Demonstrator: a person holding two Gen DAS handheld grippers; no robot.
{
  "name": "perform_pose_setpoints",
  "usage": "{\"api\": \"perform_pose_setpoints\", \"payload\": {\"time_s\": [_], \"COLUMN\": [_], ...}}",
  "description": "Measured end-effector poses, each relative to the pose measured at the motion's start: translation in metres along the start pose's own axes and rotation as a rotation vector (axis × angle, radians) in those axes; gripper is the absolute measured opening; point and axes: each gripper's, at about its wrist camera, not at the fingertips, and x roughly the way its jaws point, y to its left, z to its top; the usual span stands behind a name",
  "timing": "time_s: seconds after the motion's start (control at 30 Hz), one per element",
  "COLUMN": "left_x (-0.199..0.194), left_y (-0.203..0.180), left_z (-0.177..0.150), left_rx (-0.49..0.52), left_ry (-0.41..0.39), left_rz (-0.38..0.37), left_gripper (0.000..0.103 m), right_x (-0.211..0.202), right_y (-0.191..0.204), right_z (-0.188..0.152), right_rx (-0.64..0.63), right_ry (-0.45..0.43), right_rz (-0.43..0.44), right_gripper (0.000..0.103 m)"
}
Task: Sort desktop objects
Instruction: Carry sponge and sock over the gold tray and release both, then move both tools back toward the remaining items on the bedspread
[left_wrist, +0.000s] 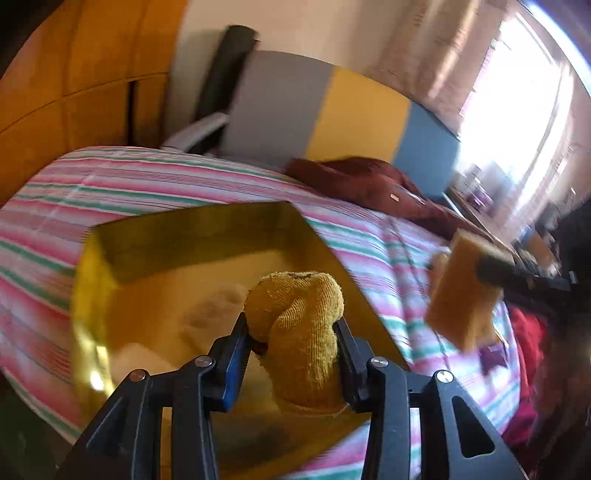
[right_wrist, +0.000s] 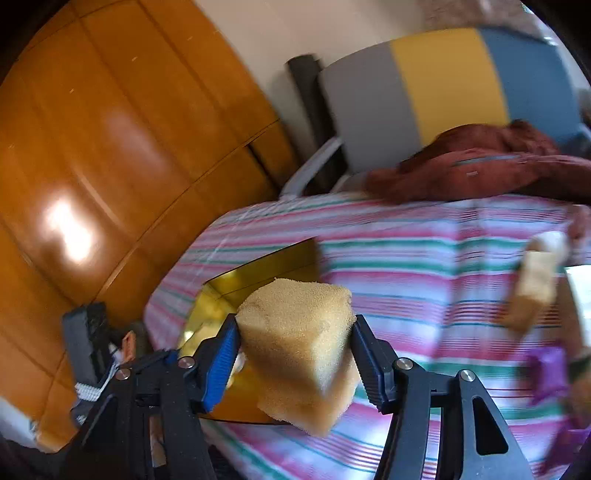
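My left gripper (left_wrist: 291, 321) is shut on a rolled mustard-yellow sock (left_wrist: 299, 314) and holds it above an open gold box (left_wrist: 192, 236) on the striped cloth. My right gripper (right_wrist: 295, 321) is shut on a yellow sponge block (right_wrist: 295, 350), over the near right corner of the same gold box (right_wrist: 273, 264). In the left wrist view that sponge (left_wrist: 461, 299) hangs to the right of the box, with one of the right gripper's dark fingers (left_wrist: 495, 271) across it. A second, blurred sponge (right_wrist: 535, 291) shows at the right.
A pink, green and white striped cloth (left_wrist: 147, 184) covers the table. A dark red garment (right_wrist: 498, 170) lies at its far edge, in front of a grey, yellow and blue chair back (right_wrist: 443, 85). Wooden cabinet doors (right_wrist: 110, 147) stand on the left. Something purple (right_wrist: 546, 373) lies at the right.
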Motion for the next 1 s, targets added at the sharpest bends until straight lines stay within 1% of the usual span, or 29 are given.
{"api": "perform_pose_setpoints", "payload": {"time_s": [0.13, 0.23, 0.3, 0.37, 0.4, 0.43, 0.53, 0.63, 0.73, 0.8, 0.87, 1.0], "left_x": [-0.004, -0.002, 0.001, 0.004, 0.005, 0.006, 0.008, 0.005, 0.0, -0.005, -0.01, -0.017], "left_y": [0.033, 0.055, 0.064, 0.074, 0.077, 0.081, 0.086, 0.09, 0.09, 0.087, 0.081, 0.065], "left_z": [0.012, 0.022, 0.025, 0.028, 0.029, 0.029, 0.026, 0.021, 0.017, 0.015, 0.012, 0.013], "left_rx": [-0.047, -0.069, -0.081, -0.111, -0.119, -0.136, -0.157, -0.168, -0.178, -0.179, -0.165, -0.117], "left_ry": [-0.037, -0.05, -0.045, -0.043, -0.038, -0.032, -0.021, -0.024, -0.036, -0.042, -0.049, -0.063], "left_rz": [0.065, 0.11, 0.13, 0.143, 0.139, 0.131, 0.138, 0.141, 0.139, 0.14, 0.128, 0.108], "left_gripper": [0.043, 0.045, 0.052, 0.057, 0.059, 0.059, 0.059, 0.06, 0.06, 0.06, 0.06, 0.06], "right_x": [0.032, 0.053, 0.068, 0.081, 0.087, 0.091, 0.098, 0.1, 0.097, 0.094, 0.089, 0.075], "right_y": [0.03, 0.047, 0.055, 0.06, 0.061, 0.062, 0.066, 0.067, 0.066, 0.065, 0.064, 0.053], "right_z": [-0.009, -0.017, -0.02, -0.023, -0.025, -0.028, -0.033, -0.036, -0.041, -0.044, -0.049, -0.056], "right_rx": [-0.023, -0.024, -0.004, 0.027, 0.047, 0.06, 0.065, 0.061, 0.038, 0.006, -0.027, -0.032], "right_ry": [0.067, 0.11, 0.132, 0.159, 0.173, 0.185, 0.205, 0.211, 0.214, 0.213, 0.207, 0.186], "right_rz": [0.061, 0.107, 0.143, 0.181, 0.201, 0.215, 0.222, 0.21, 0.172, 0.129, 0.079, 0.0], "right_gripper": [0.061, 0.062, 0.064, 0.075, 0.083, 0.084, 0.085, 0.088, 0.092, 0.095, 0.095, 0.099]}}
